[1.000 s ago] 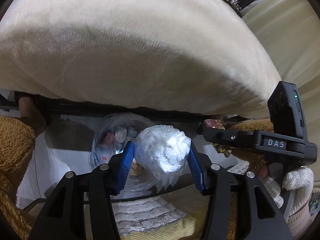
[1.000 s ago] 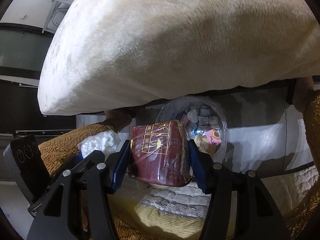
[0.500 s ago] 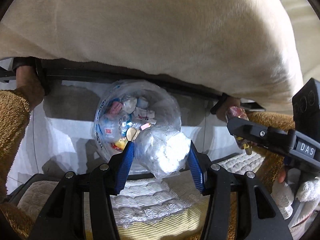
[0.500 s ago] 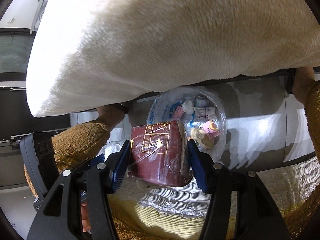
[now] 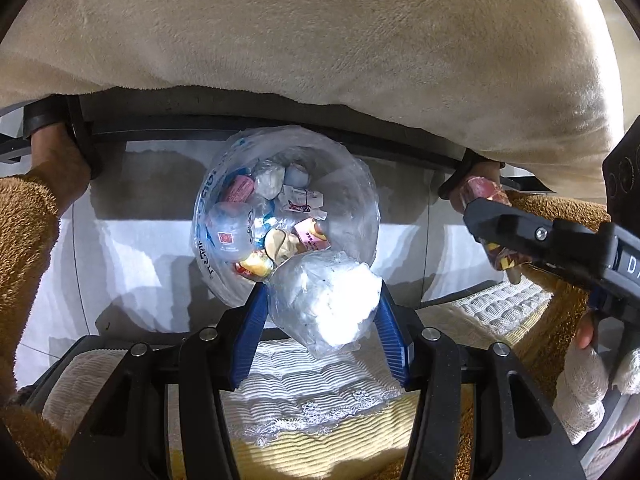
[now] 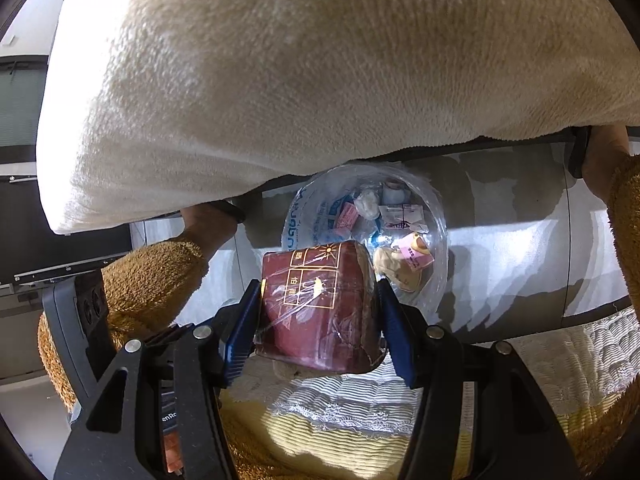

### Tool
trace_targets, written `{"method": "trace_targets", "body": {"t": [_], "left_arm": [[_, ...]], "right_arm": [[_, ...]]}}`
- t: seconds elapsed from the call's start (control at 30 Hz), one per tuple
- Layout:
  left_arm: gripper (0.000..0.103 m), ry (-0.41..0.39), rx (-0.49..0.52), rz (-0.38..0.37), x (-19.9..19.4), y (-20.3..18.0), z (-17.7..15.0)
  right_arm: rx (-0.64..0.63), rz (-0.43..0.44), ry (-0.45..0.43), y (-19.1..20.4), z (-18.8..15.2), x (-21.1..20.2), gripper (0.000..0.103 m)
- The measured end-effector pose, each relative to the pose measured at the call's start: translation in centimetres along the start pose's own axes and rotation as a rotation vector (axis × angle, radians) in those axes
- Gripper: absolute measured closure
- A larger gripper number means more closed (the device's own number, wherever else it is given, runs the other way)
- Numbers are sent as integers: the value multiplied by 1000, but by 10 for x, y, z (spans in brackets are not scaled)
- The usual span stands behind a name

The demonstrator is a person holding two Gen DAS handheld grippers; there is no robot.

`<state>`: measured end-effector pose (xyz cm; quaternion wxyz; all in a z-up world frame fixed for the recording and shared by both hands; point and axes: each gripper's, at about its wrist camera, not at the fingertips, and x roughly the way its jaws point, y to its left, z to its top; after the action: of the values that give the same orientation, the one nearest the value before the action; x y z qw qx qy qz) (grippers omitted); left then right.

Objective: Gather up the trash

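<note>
Now the left gripper [image 5: 322, 316] clamps a white crumpled plastic wad [image 5: 326, 306], and the right gripper [image 6: 318, 318] clamps a dark red packet [image 6: 316, 308], both above the open clear trash bag [image 5: 356, 184].

Cream fleece blanket [image 5: 320, 40], quilted cushion [image 5: 320, 396]

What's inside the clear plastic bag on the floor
The clear plastic bag holds mixed trash: pink wrappers, crumpled white wrappers, a red and yellow packet. Its near part is hidden behind the crumpled white wad; deeper layers are covered.
</note>
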<state>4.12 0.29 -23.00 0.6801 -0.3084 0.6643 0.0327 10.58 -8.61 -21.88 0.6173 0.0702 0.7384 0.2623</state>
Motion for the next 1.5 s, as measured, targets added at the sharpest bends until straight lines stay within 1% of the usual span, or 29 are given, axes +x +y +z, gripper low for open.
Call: {"method": "trace_targets", "body": {"t": [0.03, 0.07, 0.1, 0.13, 0.2, 0.3, 0.4, 0.5, 0.57, 0.63, 0.7, 0.8, 0.83, 0.9, 1.0, 1.17, 1.37, 1.5], "left_arm": [[49, 4, -7, -11, 0, 2, 0], [45, 14, -18, -18, 2, 4, 1], [32, 22, -34, -19, 3, 6, 1], [29, 18, -41, -13, 3, 7, 1], [29, 16, -42, -8, 2, 7, 1], [29, 2, -47, -3, -1, 7, 1], [29, -30, -64, -20, -8, 10, 1], [29, -67, -75, -16, -19, 12, 0], [29, -109, -75, -33, -29, 11, -2], [29, -155, -59, -41, -39, 8, -5], [29, -200, -36, -56, -50, 4, -8], [29, -280, 15, -75, -68, -3, -12], [29, -305, 30, -80, -73, -6, -13], [29, -354, 56, -108, -85, -10, -17], [29, -427, 90, -133, -101, -15, -20], [29, -573, 163, -117, -127, -28, -30], [29, -701, 231, -84, -148, -41, -34], [29, -792, 265, -74, -163, -47, -41]], "right_arm": [[4, 5, -2, -1, 1, 1, 46], [2, 5, -5, 0, 1, 0, 45], [3, 9, -9, 0, 1, 1, 43], [7, 15, -14, 0, 1, 0, 37], [13, 17, -21, 0, 2, -2, 33], [21, 15, -33, -1, 3, -5, 33], [7, 20, -51, 0, 2, -10, 33], [5, 23, -64, -1, 1, -16, 33], [-6, 48, -96, 0, -1, -26, 33], [-31, 47, -128, 2, -5, -35, 33], [-54, 64, -145, 5, -9, -41, 33], [-109, 43, -193, 10, -15, -52, 33], [-125, 49, -210, 12, -18, -56, 33], [-161, 74, -248, 15, -23, -66, 33], [-230, 79, -330, 22, -31, -84, 33], [-318, 55, -465, 34, -43, -109, 33], [-393, 31, -635, 43, -54, -138, 33], [-406, 5, -738, 44, -57, -153, 33]]}}
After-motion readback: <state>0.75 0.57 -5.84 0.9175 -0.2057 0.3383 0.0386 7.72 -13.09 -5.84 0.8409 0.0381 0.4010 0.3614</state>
